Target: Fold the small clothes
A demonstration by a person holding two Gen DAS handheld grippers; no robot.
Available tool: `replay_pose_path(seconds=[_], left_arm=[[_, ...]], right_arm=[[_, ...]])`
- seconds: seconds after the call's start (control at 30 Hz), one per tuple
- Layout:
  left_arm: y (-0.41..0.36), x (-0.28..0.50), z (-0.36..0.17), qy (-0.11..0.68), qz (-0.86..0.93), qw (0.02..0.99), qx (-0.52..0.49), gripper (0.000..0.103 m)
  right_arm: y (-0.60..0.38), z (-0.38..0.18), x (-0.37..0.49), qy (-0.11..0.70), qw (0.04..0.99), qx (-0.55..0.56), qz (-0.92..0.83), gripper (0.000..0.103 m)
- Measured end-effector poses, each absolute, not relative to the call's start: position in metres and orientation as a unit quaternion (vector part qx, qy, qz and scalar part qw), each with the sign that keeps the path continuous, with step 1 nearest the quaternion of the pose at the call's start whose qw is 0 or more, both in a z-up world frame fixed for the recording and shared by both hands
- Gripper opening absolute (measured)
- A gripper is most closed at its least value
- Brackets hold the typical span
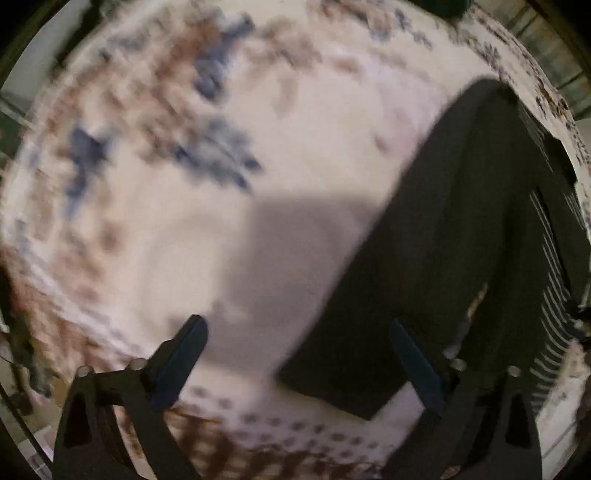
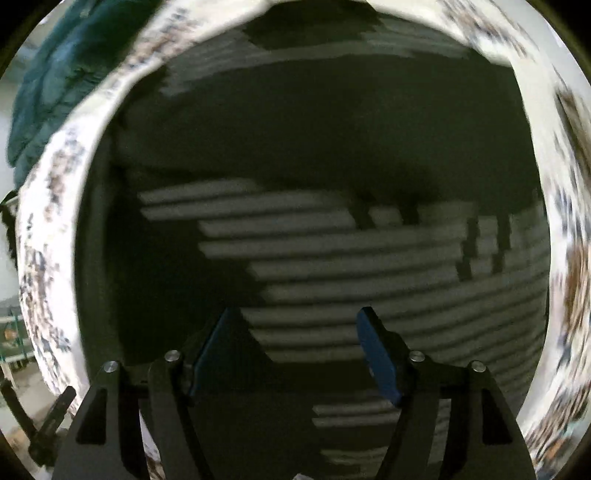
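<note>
A dark garment with white stripes (image 1: 454, 236) lies flat on a floral white cloth (image 1: 207, 155); in the left wrist view it fills the right side, its near corner between my fingers. My left gripper (image 1: 299, 354) is open and empty, hovering over the cloth and the garment's left edge. In the right wrist view the striped garment (image 2: 332, 258) fills nearly the whole frame. My right gripper (image 2: 295, 350) is open and empty, close above the garment's middle. Both views are motion-blurred.
The floral cloth (image 2: 48, 229) rings the garment in the right wrist view. A teal quilted item (image 2: 62, 77) lies beyond it at the upper left. A dark object (image 1: 447, 7) sits at the cloth's far edge in the left wrist view.
</note>
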State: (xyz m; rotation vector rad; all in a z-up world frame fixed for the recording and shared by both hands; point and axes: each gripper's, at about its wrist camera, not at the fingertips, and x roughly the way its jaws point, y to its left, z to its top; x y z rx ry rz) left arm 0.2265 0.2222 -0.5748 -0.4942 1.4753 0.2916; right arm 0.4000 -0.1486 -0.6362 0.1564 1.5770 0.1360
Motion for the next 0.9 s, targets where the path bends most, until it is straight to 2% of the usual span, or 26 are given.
replay_pose_path(seconds=[0.03,0.07,0.1,0.13,0.2,0.3,0.47,0.57,0.6,0.63,0.7,0.9], left_arm=[[0.217,0.230,-0.585,0.667,0.115,0.698,-0.233,0.050],[0.214,0.233,-0.590,0.674,0.112,0.694,-0.227,0.036],[0.210,0.237,-0.592,0.674,0.102,0.697,-0.223,0.018],[0.211,0.239,-0.589,0.668,0.099,0.702,-0.227,0.006],[0.222,0.240,-0.575,0.649,0.099,0.711,-0.254,0.006],[0.264,0.243,-0.544,0.608,0.121,0.725,-0.301,0.006],[0.344,0.271,-0.512,0.552,0.184,0.754,-0.303,0.007],[0.378,0.282,-0.510,0.530,0.189,0.755,-0.338,0.017],[0.386,0.278,-0.508,0.513,0.194,0.755,-0.360,0.031],[0.388,0.274,-0.507,0.502,0.195,0.756,-0.372,0.053],[0.390,0.262,-0.512,0.475,0.197,0.749,-0.418,0.078],[0.385,0.218,-0.568,0.434,0.219,0.664,-0.569,0.078]], right_arm=[[-0.151,-0.645,0.393,0.714,0.694,0.071,0.055,0.072],[-0.154,-0.652,0.387,0.718,0.691,0.072,0.050,0.072],[-0.158,-0.658,0.380,0.721,0.688,0.071,0.046,0.072],[-0.161,-0.662,0.374,0.723,0.685,0.070,0.044,0.072],[-0.164,-0.668,0.365,0.728,0.681,0.066,0.041,0.072],[-0.165,-0.668,0.356,0.729,0.680,0.057,0.045,0.072],[-0.162,-0.660,0.350,0.720,0.690,0.051,0.059,0.072],[-0.161,-0.659,0.349,0.718,0.691,0.057,0.062,0.072],[-0.161,-0.659,0.349,0.717,0.692,0.061,0.063,0.072],[-0.158,-0.659,0.351,0.716,0.692,0.064,0.063,0.072],[-0.158,-0.657,0.349,0.714,0.693,0.069,0.063,0.072],[-0.165,-0.649,0.341,0.710,0.696,0.085,0.065,0.072]])
